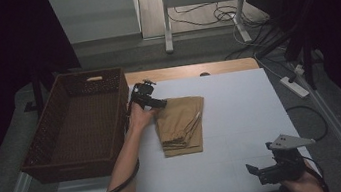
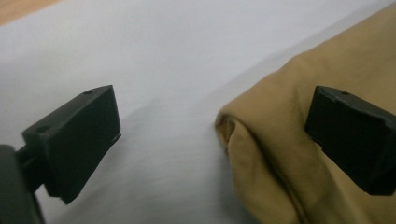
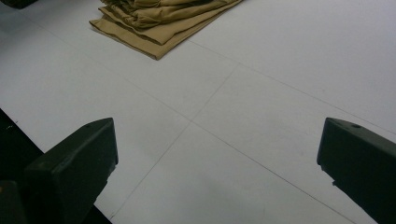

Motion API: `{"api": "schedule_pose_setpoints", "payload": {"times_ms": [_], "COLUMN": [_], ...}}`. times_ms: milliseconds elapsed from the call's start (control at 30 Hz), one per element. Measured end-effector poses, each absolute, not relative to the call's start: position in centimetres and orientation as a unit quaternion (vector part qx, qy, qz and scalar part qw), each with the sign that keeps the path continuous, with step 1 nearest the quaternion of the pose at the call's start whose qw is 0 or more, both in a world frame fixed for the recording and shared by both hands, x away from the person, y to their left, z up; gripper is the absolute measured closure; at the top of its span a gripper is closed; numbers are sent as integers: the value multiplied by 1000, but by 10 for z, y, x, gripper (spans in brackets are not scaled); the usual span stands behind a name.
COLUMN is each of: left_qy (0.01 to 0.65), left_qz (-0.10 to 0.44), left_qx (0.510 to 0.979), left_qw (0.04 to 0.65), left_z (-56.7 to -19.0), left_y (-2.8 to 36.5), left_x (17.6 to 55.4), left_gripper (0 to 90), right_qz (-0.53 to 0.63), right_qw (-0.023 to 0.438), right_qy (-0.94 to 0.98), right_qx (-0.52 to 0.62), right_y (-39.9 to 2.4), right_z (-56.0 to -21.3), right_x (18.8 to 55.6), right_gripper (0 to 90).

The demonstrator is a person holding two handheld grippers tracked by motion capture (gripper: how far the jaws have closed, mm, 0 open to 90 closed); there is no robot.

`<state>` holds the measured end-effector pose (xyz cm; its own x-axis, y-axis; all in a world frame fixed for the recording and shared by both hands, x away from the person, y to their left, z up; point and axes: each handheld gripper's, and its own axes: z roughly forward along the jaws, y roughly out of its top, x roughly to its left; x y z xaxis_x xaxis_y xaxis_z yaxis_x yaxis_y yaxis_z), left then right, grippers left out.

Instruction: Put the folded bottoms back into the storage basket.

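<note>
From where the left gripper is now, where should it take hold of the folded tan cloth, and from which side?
Probably at the folded corner nearest the basket. The left gripper is open there, one jaw over the folded tan cloth and one over the white table. That rounded fold is thick and gathers the layers, so closing across it from the basket side should catch them all.

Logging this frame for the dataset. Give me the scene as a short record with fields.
surface: white sheet over a wooden table
cloth: tan, folded, near the middle of the sheet
basket: brown, woven, left of the cloth
left claw: open, at the cloth's far left corner, one jaw over the fabric and one over the sheet
right claw: open, low over bare sheet near the front right edge, apart from the cloth
</note>
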<state>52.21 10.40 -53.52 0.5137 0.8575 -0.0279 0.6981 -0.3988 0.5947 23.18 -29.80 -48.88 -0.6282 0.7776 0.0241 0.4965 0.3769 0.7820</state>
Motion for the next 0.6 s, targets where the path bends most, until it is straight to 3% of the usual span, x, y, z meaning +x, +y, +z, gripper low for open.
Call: {"api": "schedule_pose_setpoints", "payload": {"times_ms": [367, 467, 600], "left_qy": [459, 445, 425], "left_qz": [140, 136, 126], "left_qx": [827, 831, 838], "left_qw": [293, 305, 318], "left_z": [-545, -544, -543], "left_y": [102, 102, 101], "left_x": [515, 511, 506], "left_gripper": [117, 231, 446], "right_qz": [395, 395, 393], "right_qw": [179, 180, 180], "right_qy": [812, 812, 813], "right_qx": [392, 391, 391], "right_y": [-297, -297, -297], "right_z": [-489, -489, -489], "right_x": [231, 231, 231], "right_gripper": [0, 0, 0]}}
